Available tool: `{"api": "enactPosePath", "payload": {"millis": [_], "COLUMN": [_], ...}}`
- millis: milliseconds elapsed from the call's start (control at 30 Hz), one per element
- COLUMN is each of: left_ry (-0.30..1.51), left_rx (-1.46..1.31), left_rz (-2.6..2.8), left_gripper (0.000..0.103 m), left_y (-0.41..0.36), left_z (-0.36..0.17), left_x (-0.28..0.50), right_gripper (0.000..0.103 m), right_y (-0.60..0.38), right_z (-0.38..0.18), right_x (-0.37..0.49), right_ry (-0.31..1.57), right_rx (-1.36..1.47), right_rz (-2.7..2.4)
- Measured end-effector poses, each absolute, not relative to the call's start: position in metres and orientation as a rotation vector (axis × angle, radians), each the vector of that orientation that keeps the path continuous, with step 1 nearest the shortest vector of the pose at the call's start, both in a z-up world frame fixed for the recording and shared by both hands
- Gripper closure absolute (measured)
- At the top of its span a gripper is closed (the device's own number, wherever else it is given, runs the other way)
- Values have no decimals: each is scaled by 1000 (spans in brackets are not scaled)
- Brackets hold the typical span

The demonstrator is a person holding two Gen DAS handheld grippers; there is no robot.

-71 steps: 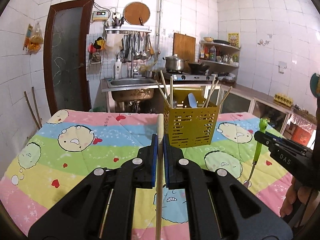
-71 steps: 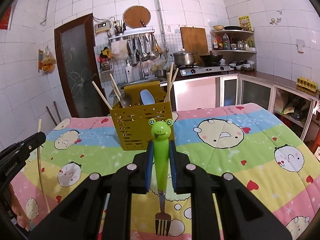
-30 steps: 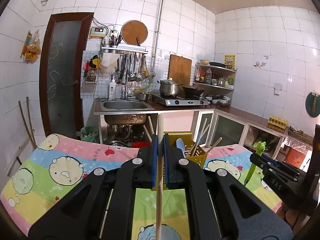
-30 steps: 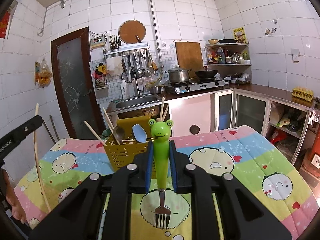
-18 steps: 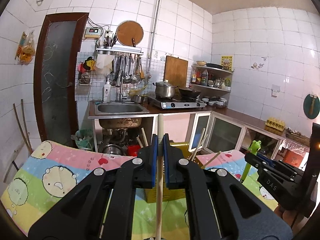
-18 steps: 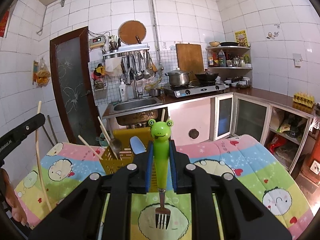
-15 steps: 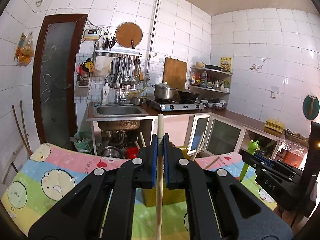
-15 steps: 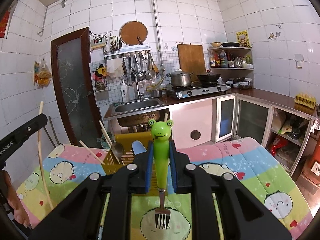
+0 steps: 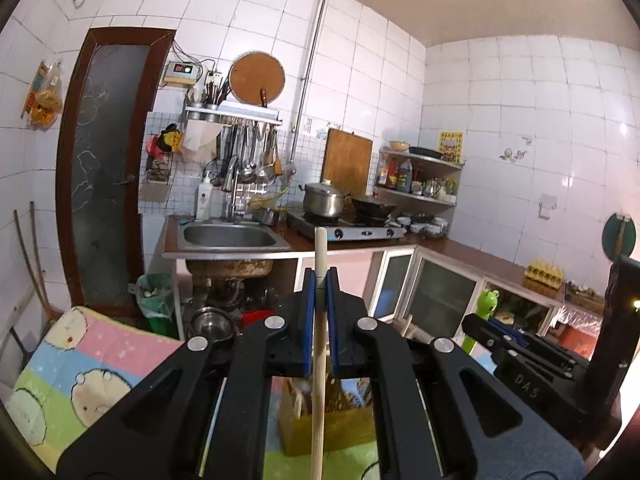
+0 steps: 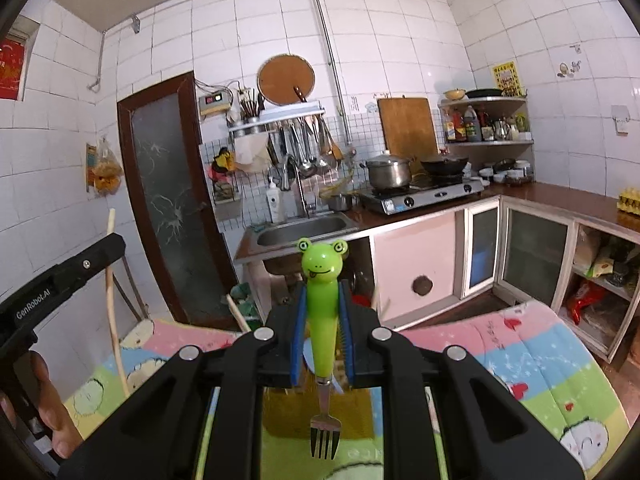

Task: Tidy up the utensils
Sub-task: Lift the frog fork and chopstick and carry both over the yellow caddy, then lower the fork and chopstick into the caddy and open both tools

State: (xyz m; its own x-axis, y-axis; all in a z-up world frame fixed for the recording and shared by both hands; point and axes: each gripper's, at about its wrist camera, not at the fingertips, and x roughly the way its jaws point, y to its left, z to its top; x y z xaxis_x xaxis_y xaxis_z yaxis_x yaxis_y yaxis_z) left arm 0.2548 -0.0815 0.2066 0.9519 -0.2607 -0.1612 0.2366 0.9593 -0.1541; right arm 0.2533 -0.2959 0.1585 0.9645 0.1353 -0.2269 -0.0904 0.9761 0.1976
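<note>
Chopstick (image 9: 319, 356) is pinched upright at frame centre by the left gripper (image 9: 319, 304); fork (image 10: 322, 320) is clamped vertically, tines down, by the right gripper (image 10: 322, 328).

Chopstick (image 9: 319, 364): pale natural wood. Fork (image 10: 323, 312): bright green handle topped with a frog face, metal tines silver. Both grippers black with blue pads (image 10: 298, 340). Utensil holder (image 9: 320, 428): mustard yellow, perforated. Tablecloth (image 9: 80, 372): pink, blue, green and yellow stripes printed with round cartoon faces and red hearts. Walls (image 10: 400, 32): white tile. Door (image 9: 100, 168): dark brown frame, grey frosted glass. Cabinet fronts (image 10: 416, 264): pink.
</note>
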Motion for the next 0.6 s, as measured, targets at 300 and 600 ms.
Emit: {"api": "enactPosePath", "payload": {"millis": [300,600], "left_ry": [127,73], "left_rx": [-198,-134], "left_rz": [-280,-293], "left_gripper": [99,99], "left_y": [-94,-121], "left_z": [221,188], "left_x": [295,335], "right_gripper": [87,87], "right_y": [-288,-288], "right_z": [186,172], "right_x": [291,325], "right_ry": [178,183], "right_rx": [144,118], "right_rz": [97,96]}}
